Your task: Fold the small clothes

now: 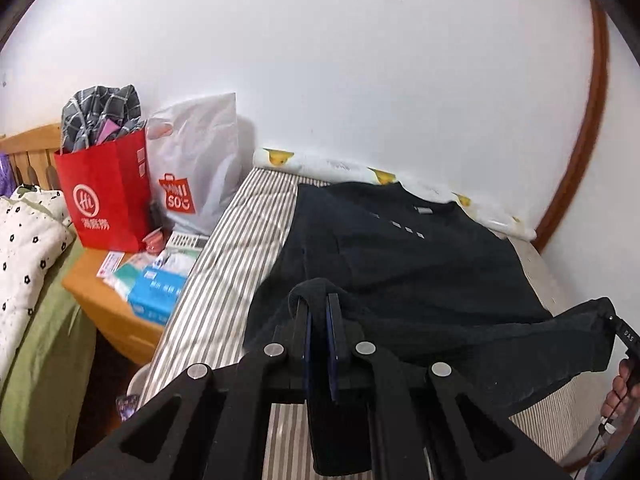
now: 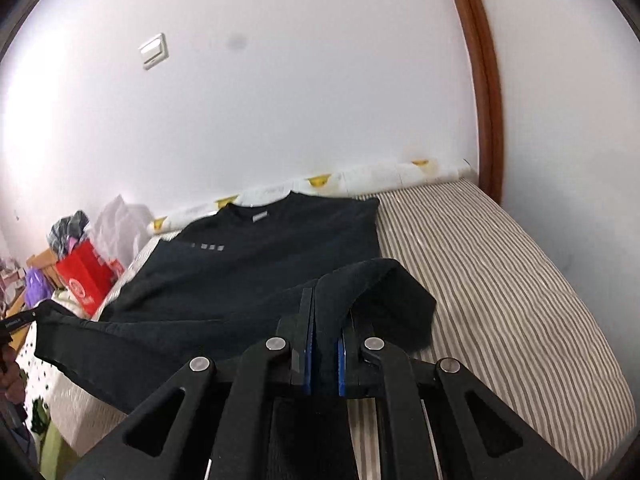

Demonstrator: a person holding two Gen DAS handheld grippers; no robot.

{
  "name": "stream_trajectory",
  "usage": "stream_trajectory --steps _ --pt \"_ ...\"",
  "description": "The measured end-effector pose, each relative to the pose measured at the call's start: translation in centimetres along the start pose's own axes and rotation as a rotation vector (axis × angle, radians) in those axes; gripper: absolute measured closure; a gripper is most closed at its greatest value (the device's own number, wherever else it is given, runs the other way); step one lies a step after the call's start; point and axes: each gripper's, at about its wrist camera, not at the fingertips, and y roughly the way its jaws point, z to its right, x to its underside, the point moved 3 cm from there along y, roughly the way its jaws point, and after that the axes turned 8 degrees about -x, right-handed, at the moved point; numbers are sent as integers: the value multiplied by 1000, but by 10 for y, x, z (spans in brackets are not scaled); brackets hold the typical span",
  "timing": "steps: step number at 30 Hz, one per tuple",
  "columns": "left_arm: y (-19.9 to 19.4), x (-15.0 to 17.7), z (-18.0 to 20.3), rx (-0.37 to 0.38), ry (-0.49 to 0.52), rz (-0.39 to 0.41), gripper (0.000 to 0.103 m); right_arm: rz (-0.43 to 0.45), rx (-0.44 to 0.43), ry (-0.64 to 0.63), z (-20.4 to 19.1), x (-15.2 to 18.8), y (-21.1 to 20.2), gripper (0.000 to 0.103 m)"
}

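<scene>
A black T-shirt (image 1: 392, 248) lies on the striped mattress (image 1: 240, 240), collar toward the wall. Its near hem is lifted off the bed. My left gripper (image 1: 319, 300) is shut on the hem's left corner, with the cloth draped over its fingertips. In the right wrist view the same T-shirt (image 2: 248, 264) spreads to the left, and my right gripper (image 2: 326, 300) is shut on the hem's right corner. The hem hangs stretched between both grippers. The right gripper's tip (image 1: 624, 328) shows at the left view's right edge, and the left gripper's tip (image 2: 20, 320) at the right view's left edge.
A red paper bag (image 1: 106, 192) and a white plastic bag (image 1: 196, 168) stand on a wooden bedside stand (image 1: 104, 304) with tissue packs, left of the mattress (image 2: 500, 280). A spotted quilt (image 1: 24, 248) lies further left. A duck-print roll (image 1: 332, 166) lines the wall.
</scene>
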Motion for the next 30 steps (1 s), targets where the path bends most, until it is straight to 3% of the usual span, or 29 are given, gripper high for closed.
stream_trajectory --steps 6,10,16,22,30 --pt "57 -34 27 -53 22 5 96 -12 21 16 6 -38 62 95" --pt "97 -49 42 -65 25 -22 96 -36 -11 60 20 -48 96 95" --pt "157 -59 54 -86 30 -92 96 -94 23 61 35 -52 155 95" --pt "193 -54 56 -100 48 -152 96 -163 59 65 46 -43 196 95" --pt "204 -54 59 -105 56 -175 93 -220 114 31 46 -40 220 93"
